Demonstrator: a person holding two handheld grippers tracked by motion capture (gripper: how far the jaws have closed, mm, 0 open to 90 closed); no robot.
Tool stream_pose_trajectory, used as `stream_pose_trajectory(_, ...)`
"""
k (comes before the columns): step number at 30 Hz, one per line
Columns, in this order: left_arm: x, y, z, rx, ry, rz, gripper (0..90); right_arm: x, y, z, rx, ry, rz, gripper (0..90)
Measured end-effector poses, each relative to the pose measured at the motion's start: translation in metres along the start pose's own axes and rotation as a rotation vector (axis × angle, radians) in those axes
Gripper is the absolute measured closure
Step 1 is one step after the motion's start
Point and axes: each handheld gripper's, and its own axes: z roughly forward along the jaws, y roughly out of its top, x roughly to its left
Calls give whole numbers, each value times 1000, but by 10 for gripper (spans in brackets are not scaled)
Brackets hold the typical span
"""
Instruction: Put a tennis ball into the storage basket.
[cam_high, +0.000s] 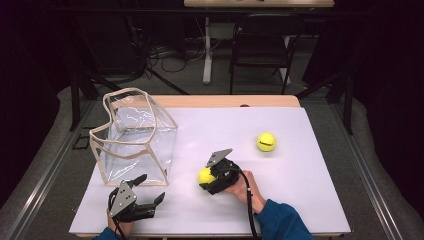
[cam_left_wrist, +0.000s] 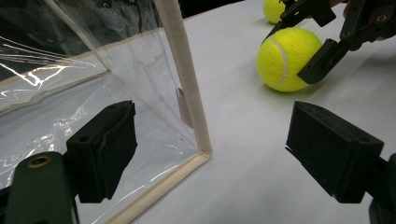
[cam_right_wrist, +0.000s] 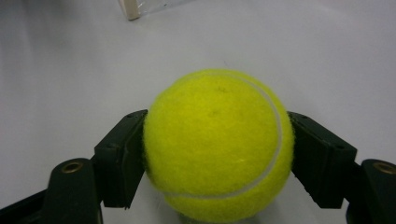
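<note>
A yellow tennis ball (cam_high: 204, 175) (cam_right_wrist: 217, 140) rests on the white table sheet (cam_high: 300, 200), and my right gripper (cam_high: 206, 179) (cam_right_wrist: 217, 161) is shut on it, one pad pressing each side. A second tennis ball (cam_high: 266, 141) (cam_left_wrist: 274, 9) lies free farther back on the right. At the back left stands a clear plastic bag (cam_high: 135, 137) (cam_left_wrist: 187, 79) with beige trim, its top open. My left gripper (cam_high: 151, 187) (cam_left_wrist: 217, 149) is open near the front edge, its jaws straddling the bag's near bottom corner without touching it. The left gripper view also catches the held ball (cam_left_wrist: 285, 58).
The bag's corner (cam_right_wrist: 130, 9) sits just beyond the held ball in the right gripper view. Behind the table are a chair (cam_high: 262, 45), a white table leg (cam_high: 207, 50) and cables on the floor. Metal rails run along both sides of the table.
</note>
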Motion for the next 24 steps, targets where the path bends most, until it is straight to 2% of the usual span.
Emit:
stream_pose_trajectory(9, 1, 0, 1, -2, -1, -2, 159, -1, 0, -1, -13, 3, -2, 258)
stream_pose_trajectory(20, 0, 0, 0, -4, 3, -5, 159, -1, 3, -14, -61, -21, -11, 259)
stream_pose_trajectory(24, 0, 0, 0, -4, -1, 3, 159, 0, 3, -15, -64, -28, -13, 259)
